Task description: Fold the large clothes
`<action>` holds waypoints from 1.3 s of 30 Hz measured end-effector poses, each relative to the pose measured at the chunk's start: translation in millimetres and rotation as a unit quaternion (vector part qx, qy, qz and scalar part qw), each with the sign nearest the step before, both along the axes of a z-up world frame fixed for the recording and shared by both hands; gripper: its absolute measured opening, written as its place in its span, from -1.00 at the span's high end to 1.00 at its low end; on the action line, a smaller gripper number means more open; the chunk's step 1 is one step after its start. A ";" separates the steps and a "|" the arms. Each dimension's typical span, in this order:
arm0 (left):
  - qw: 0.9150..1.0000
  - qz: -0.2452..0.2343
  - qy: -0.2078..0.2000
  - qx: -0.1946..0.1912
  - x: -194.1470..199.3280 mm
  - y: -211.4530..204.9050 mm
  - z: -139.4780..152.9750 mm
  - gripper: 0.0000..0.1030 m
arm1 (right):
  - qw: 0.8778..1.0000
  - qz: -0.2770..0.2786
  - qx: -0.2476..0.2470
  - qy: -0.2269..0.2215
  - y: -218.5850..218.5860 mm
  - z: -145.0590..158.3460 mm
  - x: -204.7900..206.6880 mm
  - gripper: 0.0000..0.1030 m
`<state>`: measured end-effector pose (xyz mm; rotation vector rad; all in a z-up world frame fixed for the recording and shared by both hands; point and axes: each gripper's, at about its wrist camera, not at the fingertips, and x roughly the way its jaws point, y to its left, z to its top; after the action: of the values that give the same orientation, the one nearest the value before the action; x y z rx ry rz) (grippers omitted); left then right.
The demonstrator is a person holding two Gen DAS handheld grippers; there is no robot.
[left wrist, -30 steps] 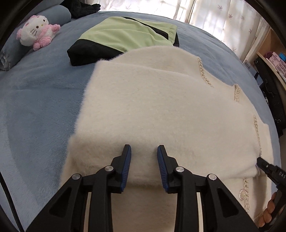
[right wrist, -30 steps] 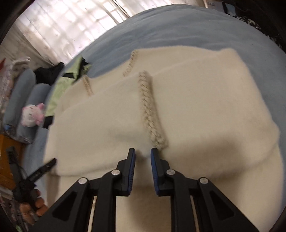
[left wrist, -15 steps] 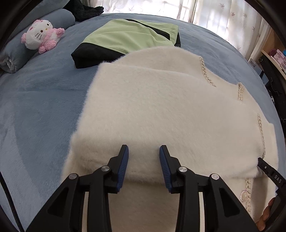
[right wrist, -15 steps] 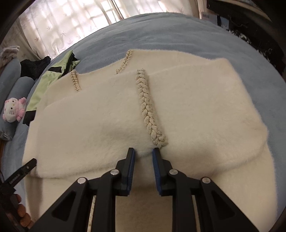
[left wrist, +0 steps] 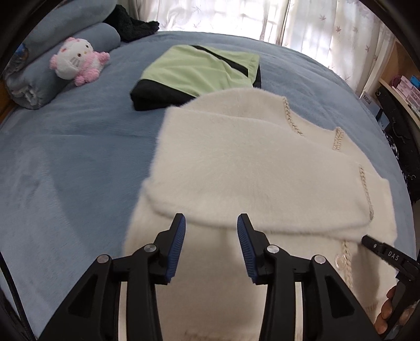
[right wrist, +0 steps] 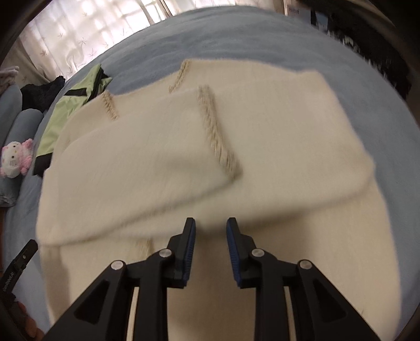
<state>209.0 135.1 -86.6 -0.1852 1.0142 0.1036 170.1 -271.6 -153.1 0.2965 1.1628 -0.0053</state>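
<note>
A fluffy cream cardigan (left wrist: 249,170) with braided trim lies on the blue bed cover (left wrist: 65,157), its upper part folded down over the lower part. My left gripper (left wrist: 211,223) hovers just above the folded edge, jaws opening with nothing pinched between the blue pads. In the right wrist view the cardigan (right wrist: 170,162) shows the same fold and a braid strip (right wrist: 218,139). My right gripper (right wrist: 210,225) hangs over that edge, jaws opening and clear of the cloth. Each gripper shows in the other's view: the right gripper (left wrist: 380,253) and the left gripper (right wrist: 21,257).
A folded green and black garment (left wrist: 199,70) lies beyond the cardigan. A pink and white plush toy (left wrist: 76,63) leans on a rolled blue pillow (left wrist: 39,78) at the far left. Curtains (left wrist: 302,23) hang behind the bed, and shelves (left wrist: 401,89) stand at the right.
Both grippers have opened wider and pulled up and back from the folded edge. The folded flap now lies loose on the cardigan.
</note>
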 end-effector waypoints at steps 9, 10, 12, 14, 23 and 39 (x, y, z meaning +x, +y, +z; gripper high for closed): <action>0.999 -0.001 -0.017 0.030 -71.2 3.2 34.8 0.08 | 0.999 0.034 -0.013 0.010 2.3 13.6 -71.2 0.52; 0.999 0.000 -0.020 0.032 -82.1 4.3 39.8 0.08 | 0.999 0.037 -0.014 0.005 0.9 19.0 -79.5 0.52; 0.999 0.003 -0.027 0.034 -99.9 7.2 47.7 0.02 | 0.999 0.041 -0.018 -0.014 -3.4 33.4 -99.4 0.52; 0.999 0.006 -0.035 0.037 -120.8 9.3 56.1 -0.06 | 0.998 0.044 -0.024 -0.031 -7.1 45.3 -115.3 0.52; 0.998 -0.001 -0.053 0.034 -193.3 17.6 71.4 -0.17 | 0.995 0.055 -0.012 -0.083 -22.0 72.6 -183.6 0.36; 0.988 -0.121 0.038 -0.089 -261.2 44.4 -27.5 -0.28 | 0.989 0.105 -0.029 -0.100 -90.2 41.0 -261.9 0.27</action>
<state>-52.1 179.6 -114.1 -0.2202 1.1144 -0.2036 -91.8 -361.9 -112.1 0.1193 0.9883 0.1719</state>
